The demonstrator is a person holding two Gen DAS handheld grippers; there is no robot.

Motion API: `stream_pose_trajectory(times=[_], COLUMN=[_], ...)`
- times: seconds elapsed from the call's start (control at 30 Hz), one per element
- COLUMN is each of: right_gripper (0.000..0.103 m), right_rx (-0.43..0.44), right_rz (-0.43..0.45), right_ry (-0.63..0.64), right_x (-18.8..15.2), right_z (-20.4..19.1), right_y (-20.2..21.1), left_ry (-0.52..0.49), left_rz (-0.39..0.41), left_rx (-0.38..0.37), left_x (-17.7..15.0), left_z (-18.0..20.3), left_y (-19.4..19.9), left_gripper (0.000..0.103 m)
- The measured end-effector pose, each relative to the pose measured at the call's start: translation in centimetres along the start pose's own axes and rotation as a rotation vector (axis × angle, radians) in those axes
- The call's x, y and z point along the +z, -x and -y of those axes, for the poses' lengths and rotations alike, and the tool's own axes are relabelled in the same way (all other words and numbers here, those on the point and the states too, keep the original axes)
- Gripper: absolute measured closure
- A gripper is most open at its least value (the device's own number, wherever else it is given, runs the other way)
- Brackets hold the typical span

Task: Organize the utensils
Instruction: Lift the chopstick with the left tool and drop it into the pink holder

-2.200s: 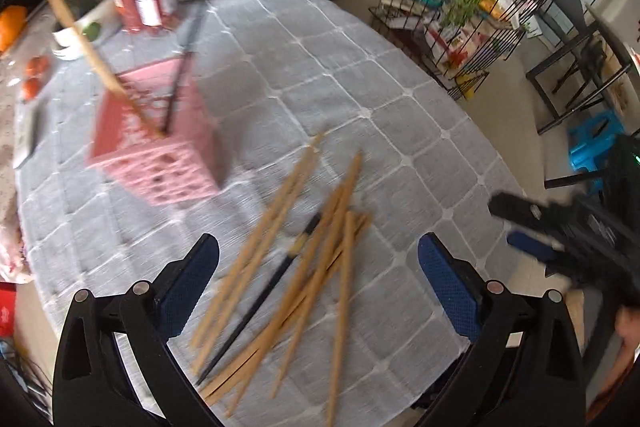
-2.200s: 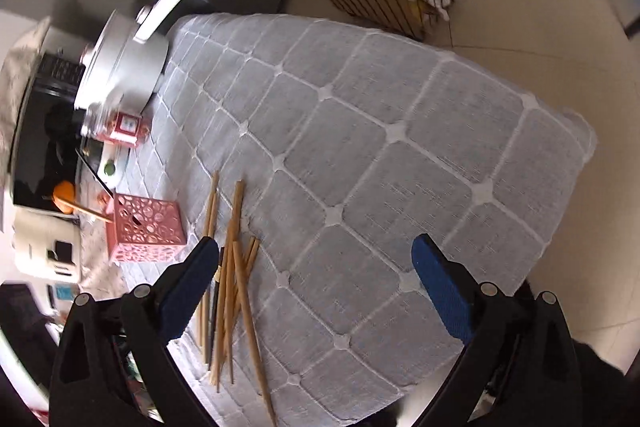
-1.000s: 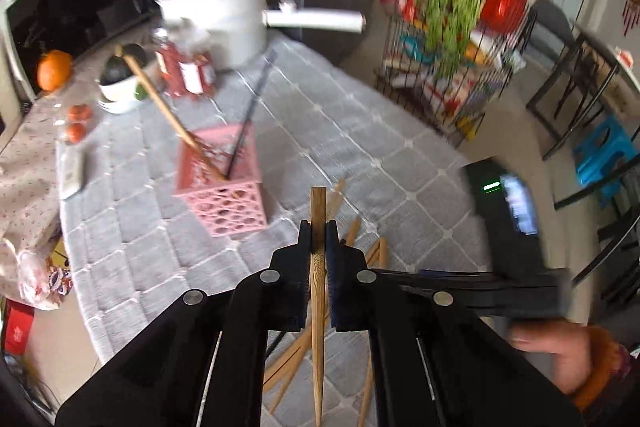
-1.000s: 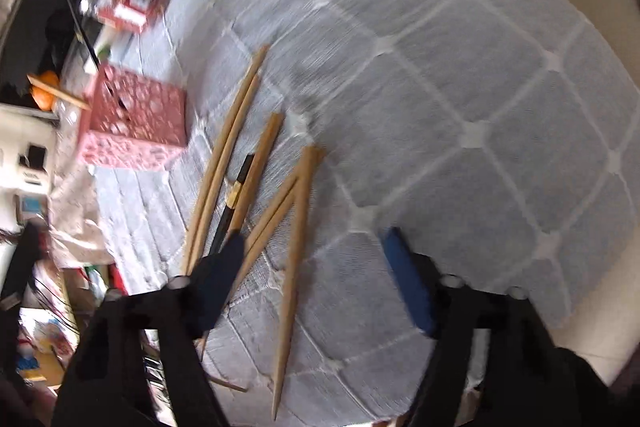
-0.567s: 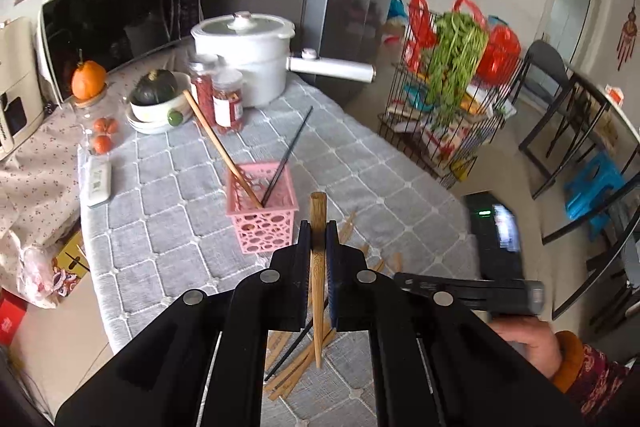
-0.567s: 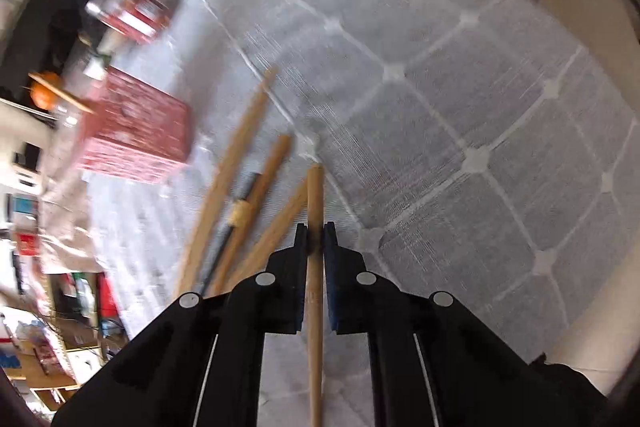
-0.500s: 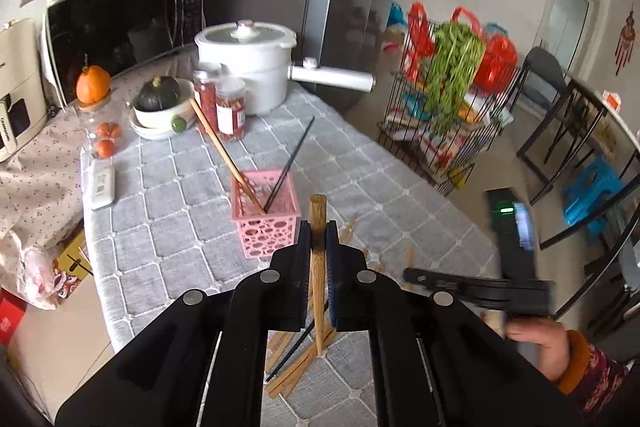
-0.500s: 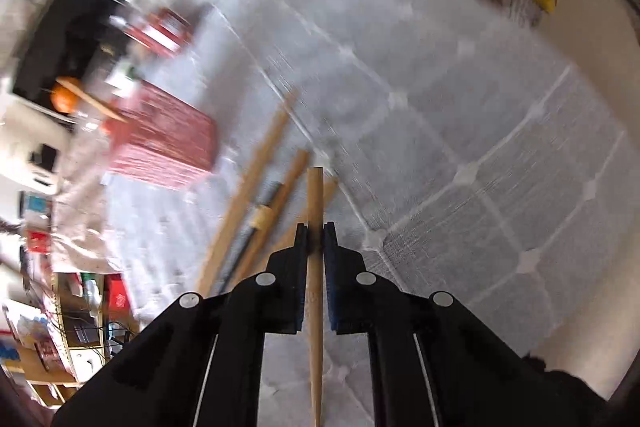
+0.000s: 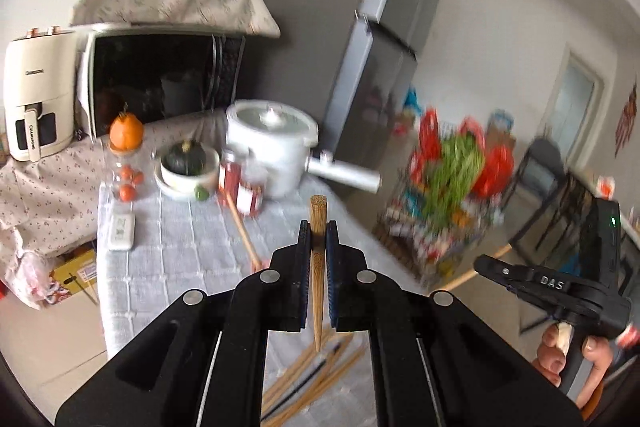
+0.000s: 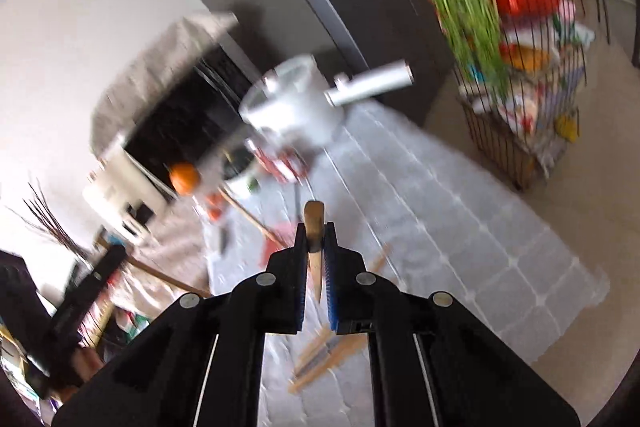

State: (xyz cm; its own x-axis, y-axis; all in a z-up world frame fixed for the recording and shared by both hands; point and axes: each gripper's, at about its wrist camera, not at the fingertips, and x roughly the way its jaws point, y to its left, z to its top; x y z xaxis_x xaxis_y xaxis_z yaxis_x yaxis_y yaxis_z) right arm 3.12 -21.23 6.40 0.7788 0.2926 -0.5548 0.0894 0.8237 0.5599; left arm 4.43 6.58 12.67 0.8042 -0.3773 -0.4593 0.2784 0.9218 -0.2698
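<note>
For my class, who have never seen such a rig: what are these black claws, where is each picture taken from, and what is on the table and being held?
No robot here: a person holds a black hand-held claw in each hand, with a camera on each looking along its fingers. One picture is from the left claw, the other from the right claw. Each is shut on a tapered wooden chopstick. On the grey checked tablecloth lie loose wooden chopsticks, with a white long-handled pot further back. The left view also shows the right claw in the person's hand.
</note>
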Motion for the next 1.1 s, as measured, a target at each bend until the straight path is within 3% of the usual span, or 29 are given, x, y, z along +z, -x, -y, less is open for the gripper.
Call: stream_pose_trajectory(times=[0.1,0.27,0.43,0.5,0.57,0.63,0.8,1.1], right_gripper=[0.095,0.095,0.095,0.095,0.095,0.095,0.095,0.095], right_rx=[0.034,0.049,0.044,0.044,0.041,0.032,0.006,-0.069], right_rz=[0.064,0.105,0.087,0.075,0.069,0.063,0.053,0.003], right_ry=[-0.01,-0.009,-0.014,-0.017,-0.015,-0.005,0.017,0.071], right_x=[2.5,4.8,5.8,5.9,5.9,5.8,5.8,5.2], right_z=[-0.9,-2.1,-2.6,-2.8,-3.1,-3.6,-4.8,-6.7], right_y=[1.0,1.2,-0.9,-1.7,-2.5,-3.2,-5.1,-10.0], left_ry=[0.053,0.069,0.079,0.104,0.147,0.157,0.193,0.193], left_rz=[0.112,0.178,0.103,0.039,0.013,0.03,0.072,0.07], left_rx=[0.046,0.081,0.115,0.133,0.14,0.149,0.156,0.151], left_x=[1.7,3.2,2.8,2.1,1.7,1.9,2.6,2.9], left_z=[-0.5,-0.8,-2.3,-3.6,-5.1,-5.6,-6.8,-6.9], left_y=[0.8,-0.4,-4.6,-6.7,-7.3,-6.5,-4.0,-3.6], left_gripper=[0.097,0.097,0.096,0.077,0.076,0.075,0.062,0.061])
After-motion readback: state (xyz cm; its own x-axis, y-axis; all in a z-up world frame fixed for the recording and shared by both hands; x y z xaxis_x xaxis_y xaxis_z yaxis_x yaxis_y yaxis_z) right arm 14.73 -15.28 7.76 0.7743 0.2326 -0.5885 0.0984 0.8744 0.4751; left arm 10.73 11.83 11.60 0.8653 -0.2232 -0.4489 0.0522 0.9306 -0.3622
